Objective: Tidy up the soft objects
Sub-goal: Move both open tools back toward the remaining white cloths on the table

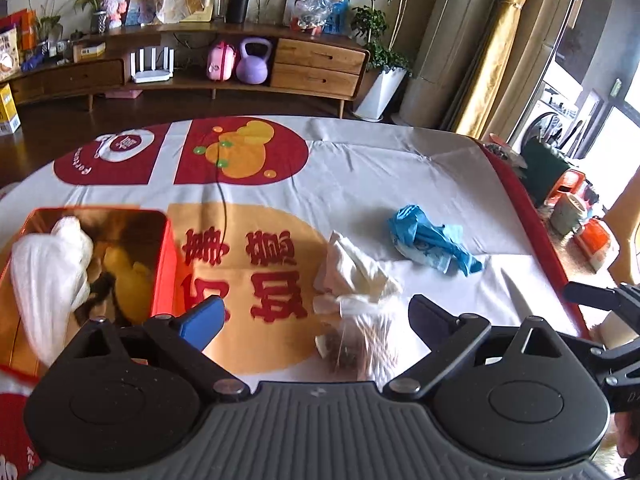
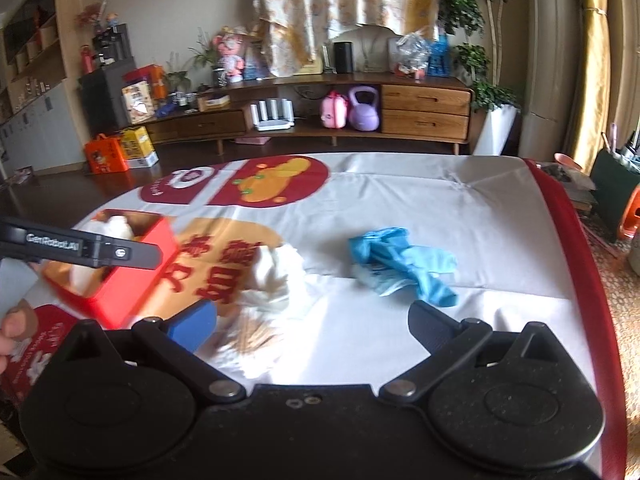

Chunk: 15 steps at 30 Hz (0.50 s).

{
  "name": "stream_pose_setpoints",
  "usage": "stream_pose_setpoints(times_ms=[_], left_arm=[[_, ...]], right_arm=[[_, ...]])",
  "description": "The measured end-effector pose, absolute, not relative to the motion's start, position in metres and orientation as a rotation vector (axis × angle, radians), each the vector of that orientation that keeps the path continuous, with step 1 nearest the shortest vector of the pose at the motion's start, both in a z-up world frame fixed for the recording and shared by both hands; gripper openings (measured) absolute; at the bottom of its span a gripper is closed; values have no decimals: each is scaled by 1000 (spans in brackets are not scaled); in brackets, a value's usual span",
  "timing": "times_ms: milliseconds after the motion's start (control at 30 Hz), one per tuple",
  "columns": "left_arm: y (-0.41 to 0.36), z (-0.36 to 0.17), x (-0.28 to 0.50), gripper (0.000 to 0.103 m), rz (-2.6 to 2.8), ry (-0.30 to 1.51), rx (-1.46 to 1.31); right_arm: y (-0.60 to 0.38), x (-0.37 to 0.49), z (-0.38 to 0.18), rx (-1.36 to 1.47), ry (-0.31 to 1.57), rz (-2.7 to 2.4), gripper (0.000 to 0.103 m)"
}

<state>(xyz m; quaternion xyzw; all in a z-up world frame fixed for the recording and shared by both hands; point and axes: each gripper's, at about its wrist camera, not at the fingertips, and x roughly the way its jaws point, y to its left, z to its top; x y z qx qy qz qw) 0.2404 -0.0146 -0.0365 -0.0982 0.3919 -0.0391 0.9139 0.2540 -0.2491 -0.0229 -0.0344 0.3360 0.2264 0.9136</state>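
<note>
Hovering over tablecloth (image 1: 400, 168), left gripper (image 1: 316, 320) and right gripper (image 2: 312, 322) spreading fingers wide, empty; white cloth (image 1: 352, 268), clear bag (image 1: 364, 340) lying between; blue cloth (image 1: 432, 240) beyond; red box (image 1: 168, 264) at left.

On the table (image 1: 400, 168), the box (image 1: 160, 264) sits left, holding a bag (image 1: 44, 276); cloth (image 1: 356, 268) lies centre, toothpicks (image 1: 368, 344) before it, glove (image 1: 432, 240) right.
</note>
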Motion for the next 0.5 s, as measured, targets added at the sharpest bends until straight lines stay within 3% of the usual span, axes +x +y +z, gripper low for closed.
stream_pose_setpoints(times_ms=[500], left_arm=[[-58,-73,299,102,-135,864,-151]], right_arm=[[-268,346,-58,-85,760,441,102]])
